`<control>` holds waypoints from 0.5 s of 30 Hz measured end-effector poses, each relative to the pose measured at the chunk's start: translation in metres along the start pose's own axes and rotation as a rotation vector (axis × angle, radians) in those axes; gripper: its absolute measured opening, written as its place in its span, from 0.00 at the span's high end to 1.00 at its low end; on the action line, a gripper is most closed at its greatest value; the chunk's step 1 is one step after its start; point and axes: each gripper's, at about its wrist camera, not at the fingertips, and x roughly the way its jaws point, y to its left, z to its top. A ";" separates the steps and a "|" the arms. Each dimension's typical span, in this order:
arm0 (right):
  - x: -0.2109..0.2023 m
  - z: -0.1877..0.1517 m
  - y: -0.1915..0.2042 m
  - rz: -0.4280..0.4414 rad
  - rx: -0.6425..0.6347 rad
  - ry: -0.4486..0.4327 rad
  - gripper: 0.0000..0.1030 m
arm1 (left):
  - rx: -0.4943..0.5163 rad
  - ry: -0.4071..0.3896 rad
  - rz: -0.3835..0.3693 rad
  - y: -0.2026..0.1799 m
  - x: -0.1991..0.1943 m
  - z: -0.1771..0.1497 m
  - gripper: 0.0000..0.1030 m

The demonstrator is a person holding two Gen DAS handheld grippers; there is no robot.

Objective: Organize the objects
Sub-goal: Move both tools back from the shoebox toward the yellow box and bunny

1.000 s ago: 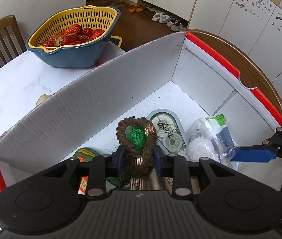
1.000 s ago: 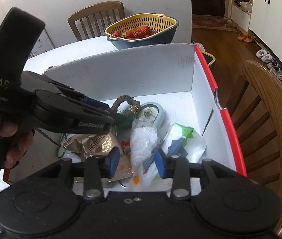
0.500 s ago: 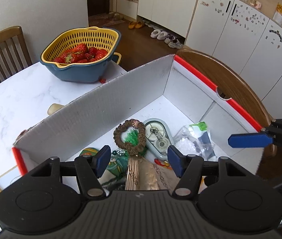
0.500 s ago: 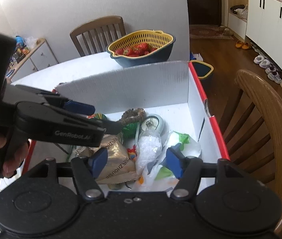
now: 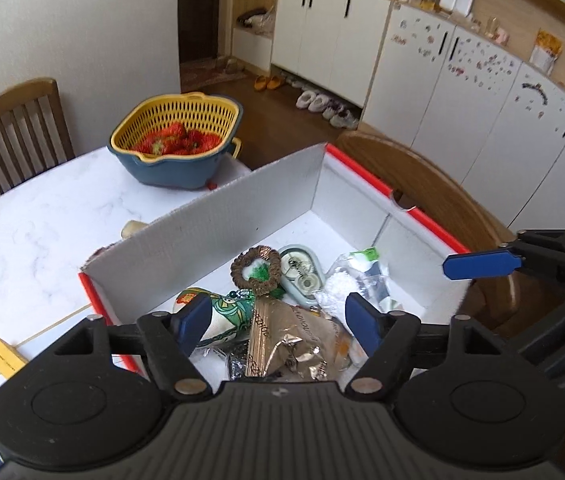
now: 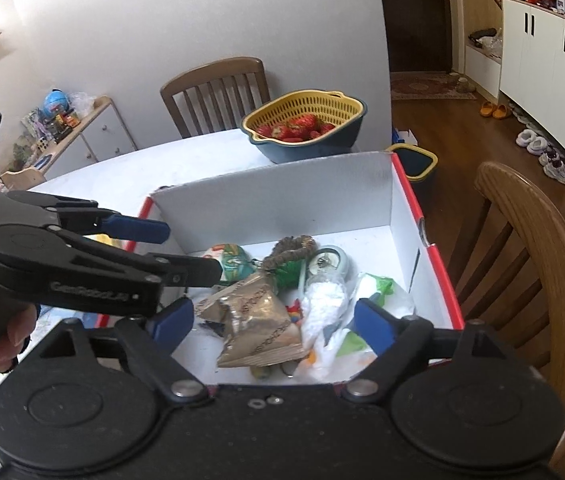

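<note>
Both hand-held grippers hang over the white box (image 5: 242,216) in the middle of each frame, and nothing is between the jaws of either. The left hand-held gripper (image 5: 278,320) is opening, and so is the right hand-held gripper (image 6: 274,320), even wider. The task's stuff is all lying loose on the box floor: the braided brown ring with the green tassel (image 5: 256,270), the correction tape dispenser (image 5: 302,274), the crumpled gold snack bag (image 5: 298,344) and the clear bag of white granules (image 6: 324,300).

What could go wrong, I reckon: the pile is jumbled and overlapping, so a grab at one piece could drag a neighbour along. The two tools also sit close together over the same box, so they could knock into each other.

View differences: the left wrist camera catches a small yellow box (image 5: 4,356) on the surface at lower left, plus the wall of white cabinets (image 5: 482,120) upper right. The right wrist camera shows the person's hand (image 6: 6,332) on the left tool's handle at lower left, and a toy shelf (image 6: 54,124) at left. Both see the strawberry colander (image 6: 306,128).
</note>
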 end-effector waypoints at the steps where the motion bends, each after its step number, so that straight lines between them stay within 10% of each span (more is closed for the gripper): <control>1: -0.002 0.000 0.002 0.004 0.001 -0.004 0.12 | -0.003 -0.006 -0.003 0.001 -0.005 -0.002 0.28; 15: -0.019 -0.004 0.041 -0.015 0.009 -0.030 0.04 | -0.071 -0.060 -0.004 0.041 -0.059 -0.045 0.10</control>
